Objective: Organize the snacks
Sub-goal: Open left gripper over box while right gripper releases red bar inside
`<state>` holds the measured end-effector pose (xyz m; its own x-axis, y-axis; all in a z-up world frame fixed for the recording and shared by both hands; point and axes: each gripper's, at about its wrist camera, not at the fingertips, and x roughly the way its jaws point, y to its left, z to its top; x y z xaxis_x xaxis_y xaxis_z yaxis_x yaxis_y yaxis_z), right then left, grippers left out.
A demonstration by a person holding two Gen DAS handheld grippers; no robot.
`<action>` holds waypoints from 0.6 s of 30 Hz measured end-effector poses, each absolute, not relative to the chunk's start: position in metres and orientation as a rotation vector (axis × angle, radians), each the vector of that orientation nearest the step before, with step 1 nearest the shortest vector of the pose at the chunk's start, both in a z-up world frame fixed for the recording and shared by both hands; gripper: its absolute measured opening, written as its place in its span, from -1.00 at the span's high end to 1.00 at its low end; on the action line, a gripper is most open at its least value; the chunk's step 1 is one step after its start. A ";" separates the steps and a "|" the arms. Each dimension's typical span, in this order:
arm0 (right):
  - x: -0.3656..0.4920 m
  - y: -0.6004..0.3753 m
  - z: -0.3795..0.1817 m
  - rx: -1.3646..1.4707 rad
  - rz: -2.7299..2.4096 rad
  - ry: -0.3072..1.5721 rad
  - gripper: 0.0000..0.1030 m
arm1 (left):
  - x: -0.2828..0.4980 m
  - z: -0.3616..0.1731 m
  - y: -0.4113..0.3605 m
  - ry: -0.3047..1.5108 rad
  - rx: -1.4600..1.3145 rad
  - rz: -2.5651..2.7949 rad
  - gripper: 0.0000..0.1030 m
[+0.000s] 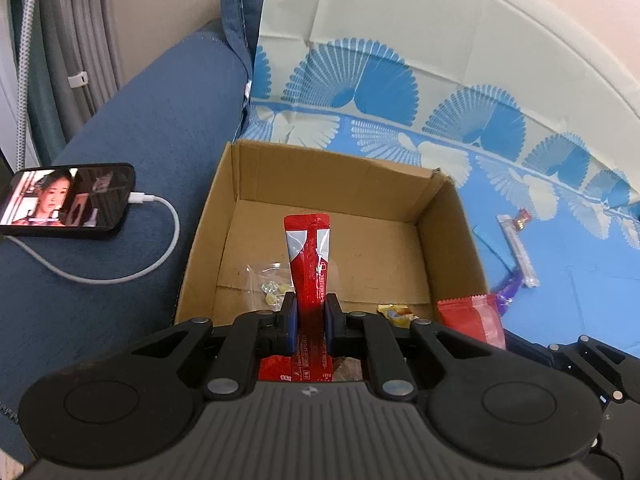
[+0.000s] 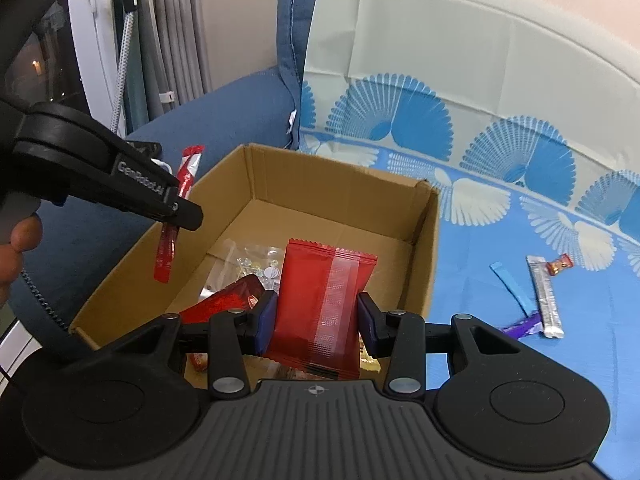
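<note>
At the far left of the left wrist view, a black smartphone with a lit screen (image 1: 66, 200) is being charged through a white cable (image 1: 120, 276) on the dark blue fabric sofa arm (image 1: 140, 128). Towards the centre of that view, a long red stick-shaped snack sachet (image 1: 310, 256) is being held upright by the left gripper (image 1: 310, 322), the jaws being clamped on its lower part, above the open brown cardboard box (image 1: 448, 232). On the box floor, just left of the sachet, a clear plastic bag of small yellow sweets (image 1: 268, 284) is lying. In the right wrist view, the same sachet (image 2: 188, 176) is seen hanging through the left gripper (image 2: 176, 208) over the box's left wall (image 2: 132, 288). In the lower centre of that view, a flat red rectangular snack packet with a crimped top edge (image 2: 324, 312) is being gripped by the right gripper (image 2: 316, 320), its jaws pressed against the packet's two sides, over the near part of the box. At the right, on the blue and white fan-patterned cloth (image 2: 500, 360), a silver stick sachet (image 2: 546, 300), a thin blue strip (image 2: 512, 284), a small red wrapped sweet (image 2: 560, 265) and a purple wrapper (image 2: 524, 325) are lying outside the box
</note>
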<state>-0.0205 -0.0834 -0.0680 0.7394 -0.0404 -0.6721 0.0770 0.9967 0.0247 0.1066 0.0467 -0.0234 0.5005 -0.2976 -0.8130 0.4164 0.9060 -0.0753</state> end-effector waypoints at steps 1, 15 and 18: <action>-0.017 -0.083 -0.071 0.053 -0.063 0.739 0.13 | 0.110 -0.028 0.045 0.961 0.142 -0.429 0.73; 0.018 -0.081 -0.097 0.061 -0.046 0.790 -0.26 | 0.139 -0.066 0.046 1.032 0.221 -0.350 -0.68; 0.009 -0.078 -0.092 0.036 -0.073 0.779 -0.72 | 0.125 -0.057 0.062 0.970 0.198 -0.282 -0.99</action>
<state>0.0087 -0.0779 -0.0923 0.7092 -0.0524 -0.7030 0.0791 0.9969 0.0054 0.1252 0.0624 -0.0566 0.5330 -0.1467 -0.8333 0.3229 0.9456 0.0400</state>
